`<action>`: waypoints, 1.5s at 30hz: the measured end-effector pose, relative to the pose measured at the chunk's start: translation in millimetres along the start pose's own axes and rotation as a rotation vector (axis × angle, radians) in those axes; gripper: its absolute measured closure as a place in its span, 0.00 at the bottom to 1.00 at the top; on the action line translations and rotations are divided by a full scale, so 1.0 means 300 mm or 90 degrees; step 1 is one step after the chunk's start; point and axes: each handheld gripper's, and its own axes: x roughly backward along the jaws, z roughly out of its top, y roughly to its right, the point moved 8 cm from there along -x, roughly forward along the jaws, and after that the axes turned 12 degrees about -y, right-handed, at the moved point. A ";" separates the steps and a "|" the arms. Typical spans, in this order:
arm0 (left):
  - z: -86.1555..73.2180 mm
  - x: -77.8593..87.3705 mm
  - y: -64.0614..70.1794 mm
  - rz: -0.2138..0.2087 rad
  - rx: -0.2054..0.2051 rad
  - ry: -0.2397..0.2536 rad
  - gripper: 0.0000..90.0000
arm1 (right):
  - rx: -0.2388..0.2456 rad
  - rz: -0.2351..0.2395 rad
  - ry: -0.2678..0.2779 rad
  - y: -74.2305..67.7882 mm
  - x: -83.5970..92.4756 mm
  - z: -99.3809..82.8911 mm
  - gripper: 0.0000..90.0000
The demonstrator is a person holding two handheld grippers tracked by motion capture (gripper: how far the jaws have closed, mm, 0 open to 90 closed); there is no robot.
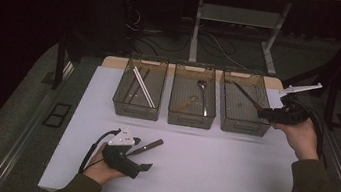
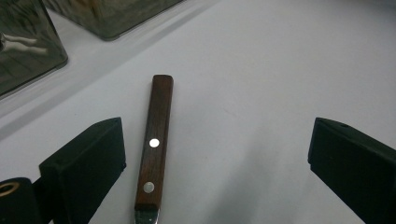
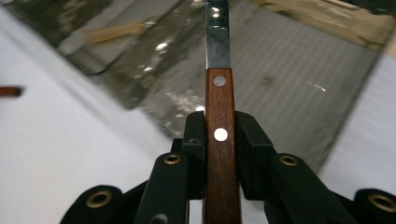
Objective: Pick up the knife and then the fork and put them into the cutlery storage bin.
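You hold a knife [image 3: 219,140] with a dark, smooth wooden handle, bright metal rivets and a glossy steel blade. Your fingers [image 3: 254,154] are matt black plastic. The bench [image 1: 199,165] looks smooth and matt white; the bins [image 1: 244,104] are translucent smoky plastic.

Three bins [image 1: 191,116] side by side at the table's [image 1: 218,173] far edge; a knife [image 1: 147,147] nearer, left of centre.

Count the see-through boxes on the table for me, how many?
3, in a row at the table's far side: the left box with long sticks, the middle box with a spoon, and the right box, where a knife is held over it.
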 end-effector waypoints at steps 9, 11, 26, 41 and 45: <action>0.003 0.004 0.002 0.000 -0.004 0.003 0.03 | -0.028 -0.040 -0.062 0.080 -0.097 0.044 0.84; 0.002 0.002 0.001 -0.001 -0.004 0.001 0.03 | -0.030 -0.044 -0.075 0.077 -0.125 0.054 0.84; 0.002 0.001 0.011 -0.009 -0.010 -0.001 0.03 | -0.044 -0.059 -0.154 0.090 -0.255 0.075 0.84; 0.002 0.002 0.009 -0.003 -0.012 -0.005 0.04 | -0.033 -0.047 -0.040 0.067 -0.176 0.094 0.53; 0.001 0.001 0.005 0.004 -0.012 -0.012 0.04 | -0.013 -0.018 -0.007 0.017 -0.135 0.074 0.44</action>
